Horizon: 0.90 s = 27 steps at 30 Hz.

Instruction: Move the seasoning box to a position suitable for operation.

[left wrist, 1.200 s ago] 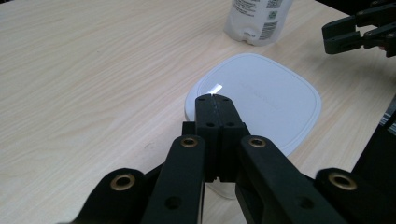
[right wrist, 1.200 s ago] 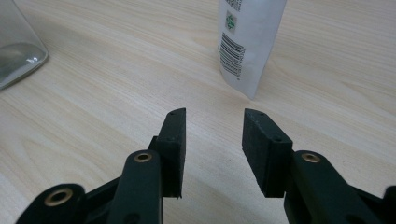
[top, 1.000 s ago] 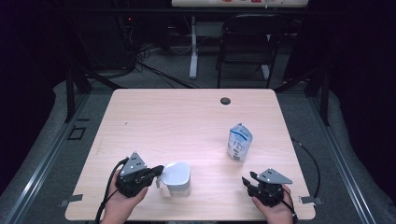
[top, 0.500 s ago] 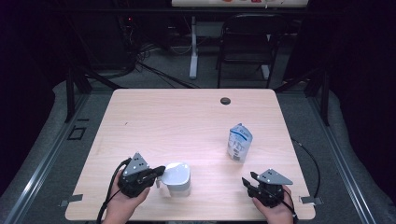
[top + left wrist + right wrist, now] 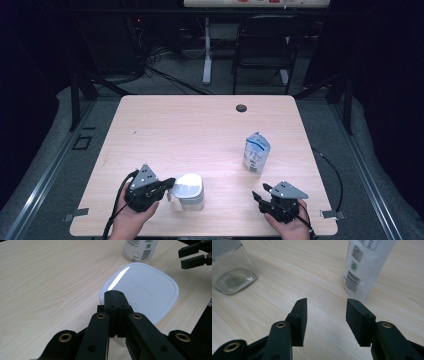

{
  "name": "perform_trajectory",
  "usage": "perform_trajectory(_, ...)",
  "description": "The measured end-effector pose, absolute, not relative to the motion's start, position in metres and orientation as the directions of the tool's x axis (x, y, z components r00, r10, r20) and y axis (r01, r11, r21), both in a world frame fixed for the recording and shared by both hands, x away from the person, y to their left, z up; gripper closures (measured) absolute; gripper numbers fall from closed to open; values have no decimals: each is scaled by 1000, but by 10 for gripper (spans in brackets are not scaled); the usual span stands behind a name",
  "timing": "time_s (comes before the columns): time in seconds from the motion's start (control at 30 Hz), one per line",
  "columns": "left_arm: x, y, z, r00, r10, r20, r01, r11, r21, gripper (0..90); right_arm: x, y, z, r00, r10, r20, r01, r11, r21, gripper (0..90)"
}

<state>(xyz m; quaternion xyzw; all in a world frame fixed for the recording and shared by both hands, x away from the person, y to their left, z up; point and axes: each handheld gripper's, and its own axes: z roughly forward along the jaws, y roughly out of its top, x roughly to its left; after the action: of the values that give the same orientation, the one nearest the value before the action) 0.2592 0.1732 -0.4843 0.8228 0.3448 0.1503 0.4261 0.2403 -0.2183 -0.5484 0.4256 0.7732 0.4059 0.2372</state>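
Right claw (image 5: 264,197) is opening empty, the upright pouch (image 5: 257,153) lying just ahead; left claw (image 5: 169,184) is shut, seemingly pinching the jar's lid (image 5: 188,183).

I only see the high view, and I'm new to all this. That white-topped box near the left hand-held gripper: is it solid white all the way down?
Observer: No. In the right gripper view the container has clear walls under its white lid, and it looks empty.
Operator: Is anything pinching it?
Observer: The left hand-held gripper has its jaws shut together, with the tips over the lid's near edge. I cannot tell whether they pinch anything.
Operator: And the other hand?
Observer: The right hand-held gripper has just been opening its jaws. Nothing is between them, and a barcoded white pouch stands just ahead.
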Motion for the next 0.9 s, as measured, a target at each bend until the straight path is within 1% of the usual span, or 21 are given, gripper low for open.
perform_trajectory(0.2, 259, 173, -484, 717, 695, -48, 440, -399, 805, 900, 238, -200, -538, -575, 818, -27, 445, 340, 829, 516)
perform_trajectory(0.4, 259, 173, -484, 718, 695, -47, 439, -399, 805, 900, 236, -181, -530, -631, 774, -52, 418, 395, 818, 514)
perform_trajectory(0.7, 259, 172, -484, 719, 693, -50, 439, -398, 806, 900, 239, -163, -525, -677, 732, -77, 389, 445, 806, 514)
perform_trajectory(0.9, 259, 172, -484, 720, 692, -50, 438, -399, 806, 900, 242, -153, -515, -700, 710, -78, 368, 452, 813, 506)
